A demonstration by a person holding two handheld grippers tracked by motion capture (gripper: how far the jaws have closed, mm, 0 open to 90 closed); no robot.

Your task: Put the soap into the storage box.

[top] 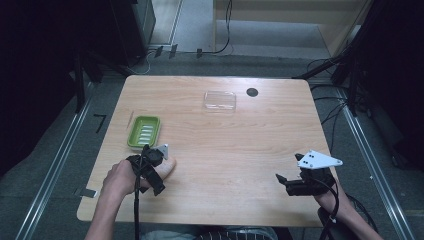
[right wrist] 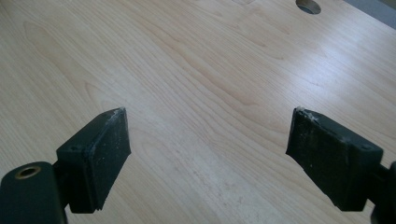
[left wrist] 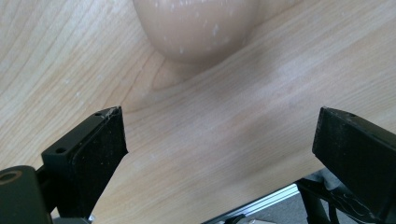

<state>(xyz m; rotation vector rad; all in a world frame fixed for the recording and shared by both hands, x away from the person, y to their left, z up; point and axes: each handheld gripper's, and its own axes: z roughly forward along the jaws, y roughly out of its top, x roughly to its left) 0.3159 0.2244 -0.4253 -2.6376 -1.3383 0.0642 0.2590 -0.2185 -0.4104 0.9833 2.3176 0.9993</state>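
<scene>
While the left hand [top: 120,179] lies low on the table [top: 225,150] at the lower left of the high view, its left gripper [left wrist: 219,140] stands wide open and holds nothing. Just above it sits the green soap dish [top: 144,132]. At the lower right, the right gripper [right wrist: 208,137] is wide open and empty too. Something round and pale [left wrist: 198,28] at the top of the left gripper view is cut off and blurry.

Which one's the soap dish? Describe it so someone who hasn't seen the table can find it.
Start at the wooden table in the high view and go to its left edge, about halfway up. The soap dish is the lime-green rectangular tray with pale ridges inside, just beyond the left tongs. The only other dish, the clear plastic lid, is colourless and lies near the far edge.
</scene>
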